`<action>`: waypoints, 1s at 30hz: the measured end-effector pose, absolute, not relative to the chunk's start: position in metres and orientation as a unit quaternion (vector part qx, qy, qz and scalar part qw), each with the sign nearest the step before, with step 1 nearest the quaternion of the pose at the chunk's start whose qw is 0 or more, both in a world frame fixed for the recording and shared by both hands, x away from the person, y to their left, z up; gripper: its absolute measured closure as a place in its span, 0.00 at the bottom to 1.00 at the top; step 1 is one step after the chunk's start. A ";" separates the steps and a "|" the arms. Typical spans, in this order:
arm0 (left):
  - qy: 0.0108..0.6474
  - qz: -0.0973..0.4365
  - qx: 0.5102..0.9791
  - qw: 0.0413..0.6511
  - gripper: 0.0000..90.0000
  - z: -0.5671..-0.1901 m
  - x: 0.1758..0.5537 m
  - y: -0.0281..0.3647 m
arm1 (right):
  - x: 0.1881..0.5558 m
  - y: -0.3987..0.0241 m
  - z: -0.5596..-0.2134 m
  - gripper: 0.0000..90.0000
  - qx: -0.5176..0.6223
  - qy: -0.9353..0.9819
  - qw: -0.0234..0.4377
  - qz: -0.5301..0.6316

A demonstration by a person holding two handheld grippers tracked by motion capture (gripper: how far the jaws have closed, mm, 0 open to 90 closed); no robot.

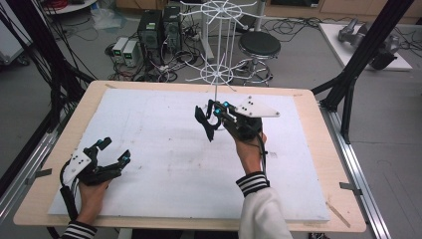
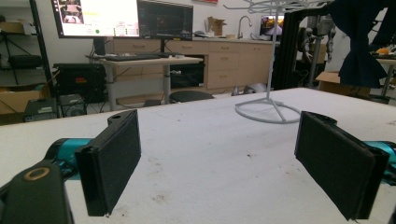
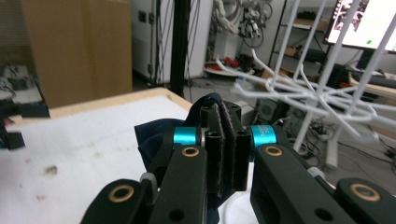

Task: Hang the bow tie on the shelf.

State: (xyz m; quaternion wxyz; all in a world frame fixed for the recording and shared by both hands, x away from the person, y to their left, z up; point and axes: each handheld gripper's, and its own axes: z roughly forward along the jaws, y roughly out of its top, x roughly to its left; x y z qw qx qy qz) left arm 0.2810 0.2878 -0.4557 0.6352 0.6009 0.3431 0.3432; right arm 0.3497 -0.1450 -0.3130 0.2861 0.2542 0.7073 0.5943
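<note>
A dark navy cloth (image 1: 205, 122) hangs above the white mat, pinched in my right gripper (image 1: 217, 112), whose jaws are shut on its top edge. In the right gripper view the cloth (image 3: 156, 140) bunches behind the closed jaws of my right gripper (image 3: 225, 140). The white wire rack (image 1: 217, 47) stands just behind that gripper, its lower ring of arms (image 3: 308, 95) close ahead. My left gripper (image 1: 114, 152) rests open near the mat's front left corner, nothing between its pads (image 2: 116, 158). The rack's base (image 2: 267, 111) and the hanging cloth (image 2: 359, 42) lie to its right.
The white mat (image 1: 164, 164) covers a wooden table (image 1: 318, 149). Black frame posts (image 1: 366, 47) rise at the right and left. Beyond the far edge stand a stool (image 1: 259, 47), computer towers (image 1: 158, 31) and tangled cables on the floor.
</note>
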 end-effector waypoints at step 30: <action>0.344 0.342 0.600 0.636 0.17 -0.456 0.281 0.288 | 0.392 -0.121 -0.289 0.98 0.270 0.697 0.313 0.586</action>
